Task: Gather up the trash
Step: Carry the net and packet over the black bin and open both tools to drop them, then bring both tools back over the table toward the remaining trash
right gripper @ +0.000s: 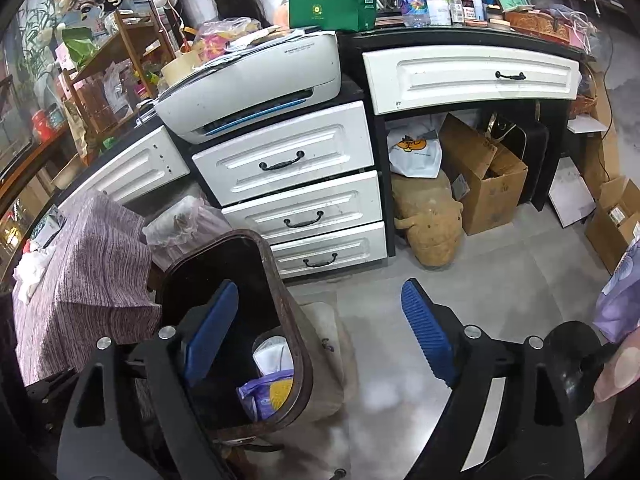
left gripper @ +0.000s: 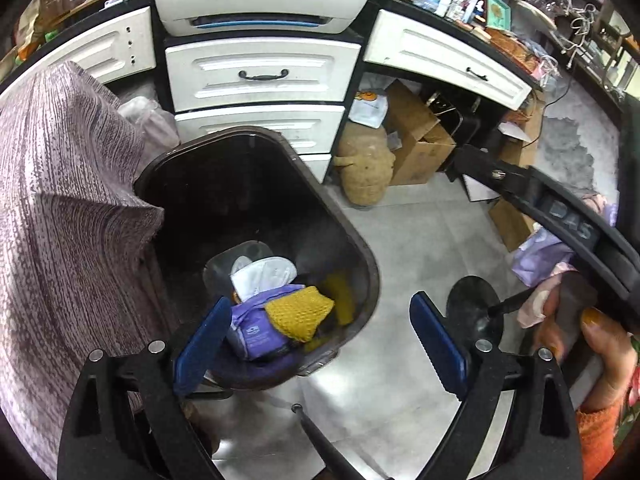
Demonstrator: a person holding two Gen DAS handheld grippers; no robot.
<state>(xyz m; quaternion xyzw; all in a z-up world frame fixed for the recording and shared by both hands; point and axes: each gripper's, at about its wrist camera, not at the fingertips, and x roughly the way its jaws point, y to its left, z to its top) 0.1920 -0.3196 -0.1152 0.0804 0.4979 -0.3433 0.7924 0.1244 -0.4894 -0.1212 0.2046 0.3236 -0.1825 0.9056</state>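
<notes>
A dark brown trash bin [left gripper: 360,248] stands on the floor, open at the top. Inside lie a yellow knitted cloth [left gripper: 300,312], a purple packet [left gripper: 256,332] and a white mask [left gripper: 264,276]. My left gripper [left gripper: 320,344] hangs over the bin's near rim, open, with nothing between its blue pads. In the right wrist view the same bin [right gripper: 280,276] sits low left, the purple packet [right gripper: 260,396] and yellow cloth [right gripper: 282,392] showing inside. My right gripper [right gripper: 320,332] is open and empty, its left finger over the bin mouth.
A table with a purple striped cloth [left gripper: 68,208] stands left of the bin. White drawers [left gripper: 260,76] and a printer [left gripper: 260,0] are behind it. Cardboard boxes [right gripper: 484,176] and a tan plush [right gripper: 432,220] sit under the desk. Grey tile floor [right gripper: 460,292] lies to the right. A person's hand [left gripper: 608,356] is at right.
</notes>
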